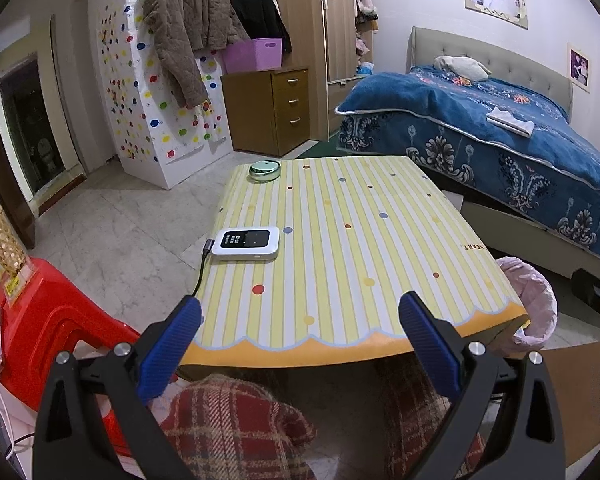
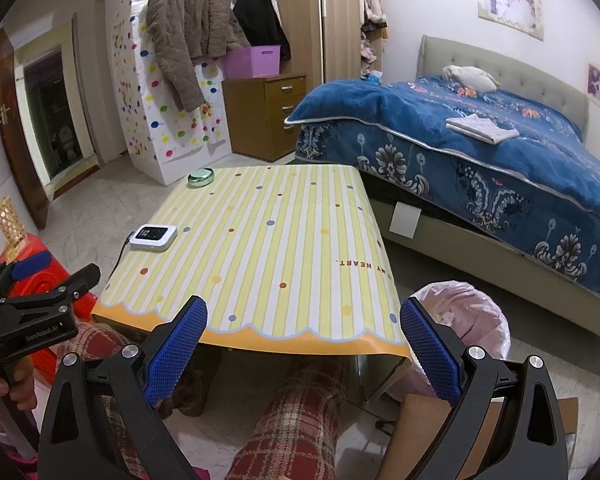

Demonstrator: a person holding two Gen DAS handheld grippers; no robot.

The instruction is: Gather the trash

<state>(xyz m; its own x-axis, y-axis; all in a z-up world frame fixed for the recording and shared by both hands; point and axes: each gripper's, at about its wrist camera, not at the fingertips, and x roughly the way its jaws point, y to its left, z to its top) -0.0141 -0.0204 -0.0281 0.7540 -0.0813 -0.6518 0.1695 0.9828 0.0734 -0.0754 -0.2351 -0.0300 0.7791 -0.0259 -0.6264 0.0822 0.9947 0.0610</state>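
Observation:
A trash bin lined with a pink bag [image 2: 466,320] stands on the floor at the table's right front corner; it also shows in the left wrist view [image 1: 534,304]. My left gripper [image 1: 300,336] is open and empty, held at the front edge of the yellow striped table [image 1: 360,240]. My right gripper [image 2: 304,340] is open and empty, also at the table's front edge [image 2: 260,332], just left of the bin. No loose trash shows on the table. The left gripper also appears at the left edge of the right wrist view [image 2: 40,280].
A white pocket device with a cable [image 1: 246,243] lies on the table's left side, and a round green tin [image 1: 265,169] at its far left corner. A red stool [image 1: 40,328] stands left. A blue-covered bed [image 2: 480,152] is right. Plaid-trousered legs [image 2: 292,420] are under the table.

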